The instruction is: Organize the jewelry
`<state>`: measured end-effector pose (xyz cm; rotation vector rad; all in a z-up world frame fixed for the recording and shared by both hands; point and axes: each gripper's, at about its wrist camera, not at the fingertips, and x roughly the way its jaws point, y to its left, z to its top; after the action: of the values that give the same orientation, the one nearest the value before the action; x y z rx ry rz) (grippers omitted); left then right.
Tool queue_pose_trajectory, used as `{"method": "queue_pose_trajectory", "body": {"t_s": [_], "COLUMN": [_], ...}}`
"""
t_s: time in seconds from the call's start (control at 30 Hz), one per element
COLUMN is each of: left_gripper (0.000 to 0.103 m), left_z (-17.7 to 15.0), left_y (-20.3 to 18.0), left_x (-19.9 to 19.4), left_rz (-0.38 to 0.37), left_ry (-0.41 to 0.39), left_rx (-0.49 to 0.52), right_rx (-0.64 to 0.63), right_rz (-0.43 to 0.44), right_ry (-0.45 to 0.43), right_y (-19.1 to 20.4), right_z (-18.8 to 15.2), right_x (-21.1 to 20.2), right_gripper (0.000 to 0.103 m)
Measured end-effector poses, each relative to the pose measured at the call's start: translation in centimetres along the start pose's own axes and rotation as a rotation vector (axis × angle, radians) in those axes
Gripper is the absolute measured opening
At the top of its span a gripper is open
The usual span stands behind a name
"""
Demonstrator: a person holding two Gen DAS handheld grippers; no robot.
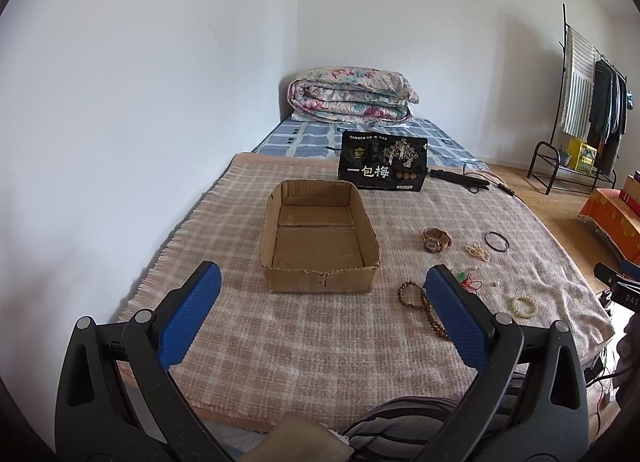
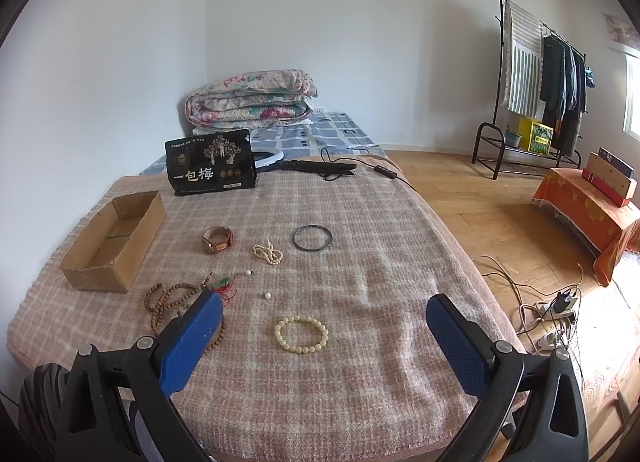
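left tongs [image 1: 322,288]: spread wide, empty | right tongs [image 2: 324,314]: spread wide, empty

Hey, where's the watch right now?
The watch lies on the blanket, between the cardboard box and the small pearl strand.

The black pouch [image 2: 211,167] standing just behind the cardboard box [image 2: 114,242] bears large white characters "一包梅". Its smaller print is too fine to read. Well right of the box, in the left wrist view, a black device [image 1: 629,294] at the frame edge shows the letters "DAS".
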<state>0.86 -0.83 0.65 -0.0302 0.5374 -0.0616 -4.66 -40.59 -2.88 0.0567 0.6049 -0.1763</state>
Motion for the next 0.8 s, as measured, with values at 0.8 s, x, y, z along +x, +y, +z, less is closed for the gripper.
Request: {"method": "queue_pose_trajectory", "body": {"t_s": [0.8], "left_gripper": [0.089], "left_z": [-0.1], "left_y": [-3.7], "left_x": [8.9], "left_rz": [-0.274], "left_ry": [0.189], "left_rx": [0.069], "right_rx": [-0.082], "right_rz": [0.028], "right_ry": [0.133], "right_y": [-4.5], "right_z": [-1.4], "right_x": [7.1], "right_gripper": [0.103]}}
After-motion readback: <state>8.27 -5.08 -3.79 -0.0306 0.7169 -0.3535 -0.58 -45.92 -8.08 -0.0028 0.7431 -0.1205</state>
